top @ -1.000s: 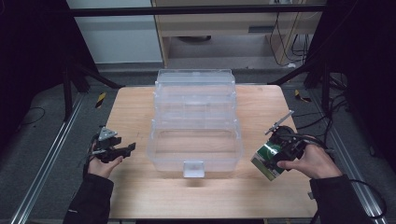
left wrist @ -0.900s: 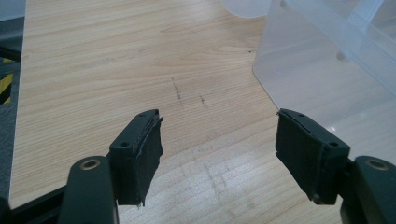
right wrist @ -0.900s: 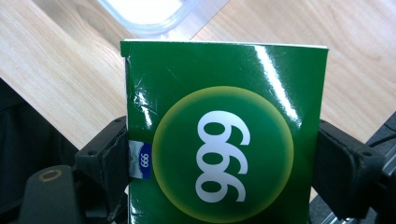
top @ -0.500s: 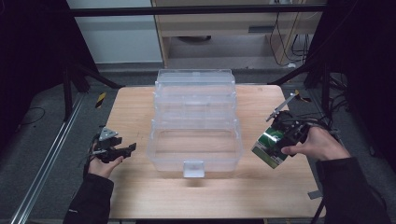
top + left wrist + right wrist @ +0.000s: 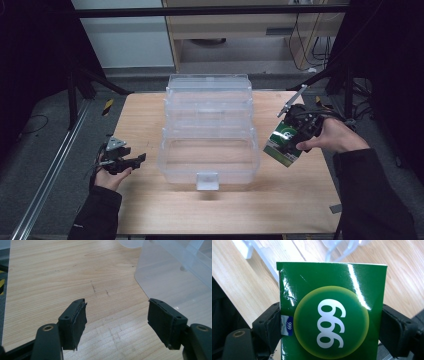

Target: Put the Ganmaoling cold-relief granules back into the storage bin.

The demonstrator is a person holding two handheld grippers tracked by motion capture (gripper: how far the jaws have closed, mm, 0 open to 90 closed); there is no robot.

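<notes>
The right gripper (image 5: 292,142) has its jaws spread wide and clamped on the 2 side faces of a green box (image 5: 283,141), which carries a yellow-green disc with white digits, as the right gripper view (image 5: 332,322) shows up close. Compared with a second ago, this gripper and its load have risen and moved inward: the box then sat low near the table's right edge, and now hangs in the air just beside the right wall of the clear bin (image 5: 209,172), tilted, its lower corner nearest that wall. The grip looks the same throughout; the box has not slipped between the pads.

The left gripper (image 5: 131,161) rests near the table's (image 5: 300,200) left edge, where it was a second ago, well apart from the bin. Its jaws stand open with nothing between them; bare wood shows in the gap in the left gripper view (image 5: 117,322).

The bin is a stepped, see-through organizer with its front tray open toward the person and apparently empty. The lift likely means the carry is under way, and the box is bound for that tray. It has yet to clear the bin's wall, so more height and a further move inward seem needed before release.
</notes>
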